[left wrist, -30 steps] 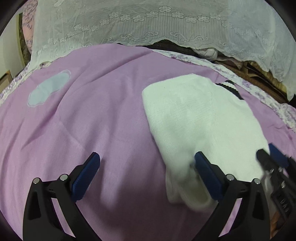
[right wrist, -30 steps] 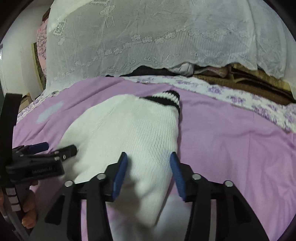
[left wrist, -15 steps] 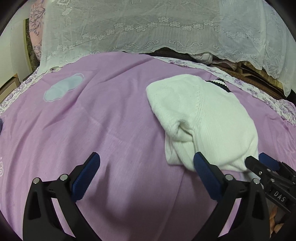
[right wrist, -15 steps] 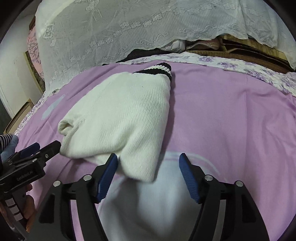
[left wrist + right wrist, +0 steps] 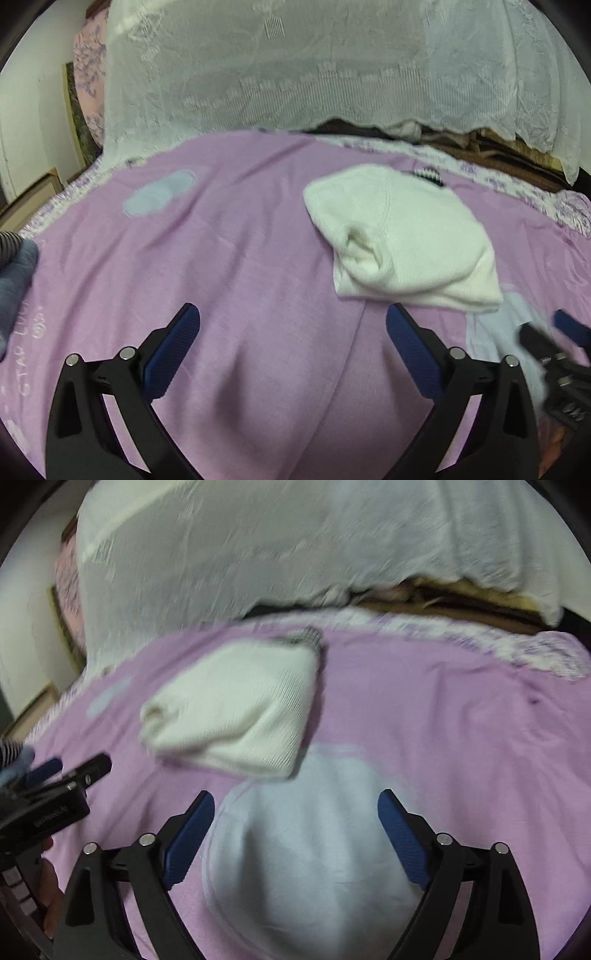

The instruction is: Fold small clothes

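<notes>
Both claws, left claw (image 5: 293, 332) and right claw (image 5: 295, 818), gape empty; white sweater (image 5: 402, 243) lies folded.

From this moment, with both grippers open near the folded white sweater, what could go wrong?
1. The white sweater looks folded, but a rolled flap at its near-left edge bulges loosely; it may spring open with nothing pressing it.
2. The left gripper and right gripper are close together; the right one's tip shows at the left view's edge, so they could collide.
3. The purple sheet is wrinkled; dragging it could shift the fold.
</notes>
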Motion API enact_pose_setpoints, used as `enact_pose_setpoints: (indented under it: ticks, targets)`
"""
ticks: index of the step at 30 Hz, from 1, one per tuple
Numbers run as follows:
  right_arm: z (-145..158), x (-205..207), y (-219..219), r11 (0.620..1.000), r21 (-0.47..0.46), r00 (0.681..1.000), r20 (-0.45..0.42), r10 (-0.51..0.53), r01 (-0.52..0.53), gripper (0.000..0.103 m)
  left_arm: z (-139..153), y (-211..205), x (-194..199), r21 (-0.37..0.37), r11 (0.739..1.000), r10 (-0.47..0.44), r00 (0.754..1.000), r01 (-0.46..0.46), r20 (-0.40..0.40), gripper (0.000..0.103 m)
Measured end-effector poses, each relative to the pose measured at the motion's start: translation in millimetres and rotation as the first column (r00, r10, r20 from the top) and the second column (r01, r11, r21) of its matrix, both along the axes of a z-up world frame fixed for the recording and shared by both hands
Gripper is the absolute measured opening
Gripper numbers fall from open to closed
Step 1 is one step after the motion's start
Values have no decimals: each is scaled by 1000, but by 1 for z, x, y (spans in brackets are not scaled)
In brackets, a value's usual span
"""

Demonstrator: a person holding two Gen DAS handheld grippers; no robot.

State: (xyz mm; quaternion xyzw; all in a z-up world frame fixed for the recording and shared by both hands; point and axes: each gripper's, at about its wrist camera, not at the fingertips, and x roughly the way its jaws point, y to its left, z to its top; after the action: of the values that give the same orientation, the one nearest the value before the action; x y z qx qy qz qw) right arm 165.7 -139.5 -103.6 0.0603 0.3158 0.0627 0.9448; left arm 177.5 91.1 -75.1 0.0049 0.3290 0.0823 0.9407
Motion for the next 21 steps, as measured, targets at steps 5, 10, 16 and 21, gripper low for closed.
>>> enact_pose_setpoints:
  ticks: [5,10,16,21]
  targets:
    - [52,-15,-15,997,49,989,135,-60,54,100,42,-14,-5,73,997,-24,995,17,97,99]
    - [100,-1,-12,998,18,981,182,-63,61,100,78,-21,3,56,998,-39,989,31,143,99]
    - [137,20,6,999,-17,981,191,-45,49,100,107,-21,24,29,999,-38,987,34,155,99]
    - [111,31,14,999,-26,982,188,-31,36,100,81,-11,32,-13,999,-32,990,34,138,99]
